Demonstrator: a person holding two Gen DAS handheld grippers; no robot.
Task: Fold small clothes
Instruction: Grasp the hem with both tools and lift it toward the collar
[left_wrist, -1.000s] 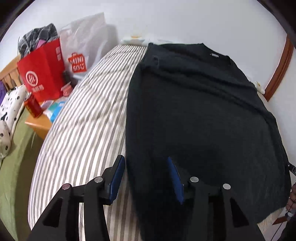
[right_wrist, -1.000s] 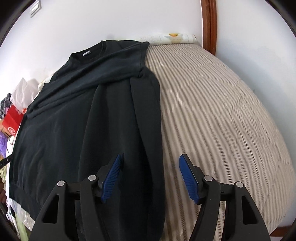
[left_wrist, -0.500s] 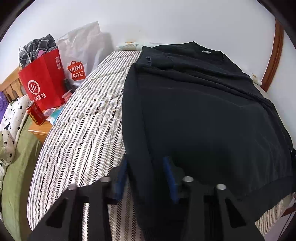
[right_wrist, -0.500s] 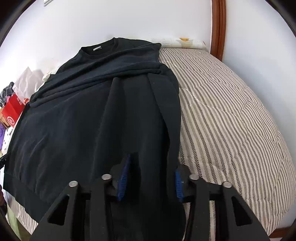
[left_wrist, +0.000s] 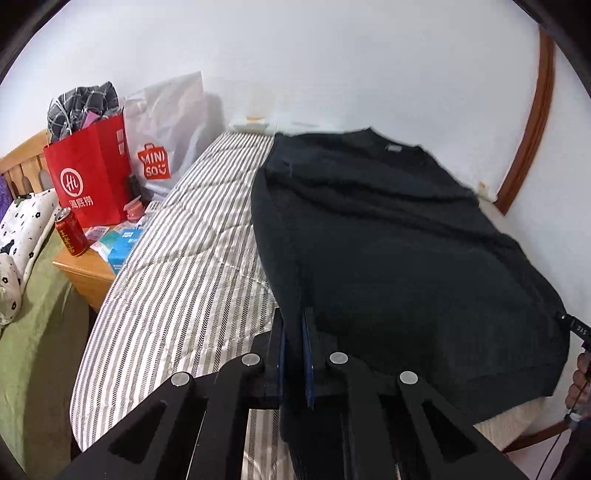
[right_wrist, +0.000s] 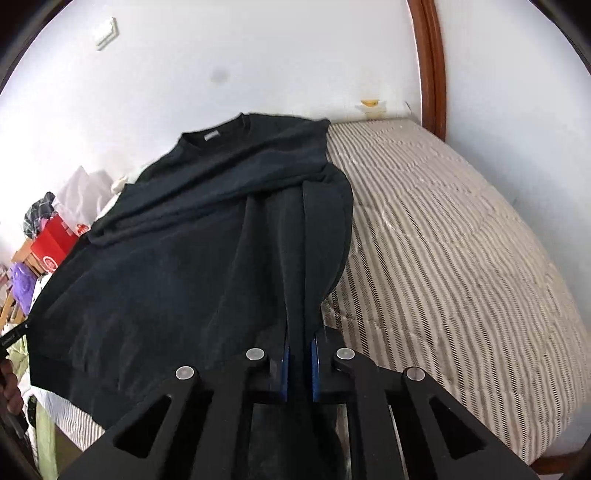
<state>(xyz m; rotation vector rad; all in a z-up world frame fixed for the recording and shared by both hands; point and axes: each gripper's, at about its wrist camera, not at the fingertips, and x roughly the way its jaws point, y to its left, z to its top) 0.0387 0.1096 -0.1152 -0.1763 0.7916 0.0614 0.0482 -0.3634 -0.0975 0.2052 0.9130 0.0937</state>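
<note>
Two grippers: left gripper (left_wrist: 295, 354) and right gripper (right_wrist: 299, 363), one in each wrist view; both black-framed with blue pads
Left fingers: pressed together on a pinch of the near left hem of the black sweatshirt (left_wrist: 388, 251); cloth runs up between the pads
Right fingers: squeezed on the sweatshirt's near right edge; a ridge of fabric rises from between the pads toward the sleeve
One garment: the black sweatshirt lies on the striped bed (left_wrist: 177, 280), collar toward the white wall (left_wrist: 332, 55), hem nearest the grippers; its near corners are raised off the cover in the grips; a grey label shows inside the collar; sleeves folded inward across the chest
One bed: grey-and-white striped cover; the bare part lies left of the garment in the left view, right of it in the right view
Two bags: red paper bag (left_wrist: 92, 173) holding checked dark cloth; white plastic bag (left_wrist: 162, 136) just beside it, contents hidden
One can: red can (left_wrist: 71, 232) upright on the wooden nightstand (left_wrist: 86, 271); small packets lie beside it
One hand: part of a hand (left_wrist: 580, 384) at the right edge of the left view
</note>
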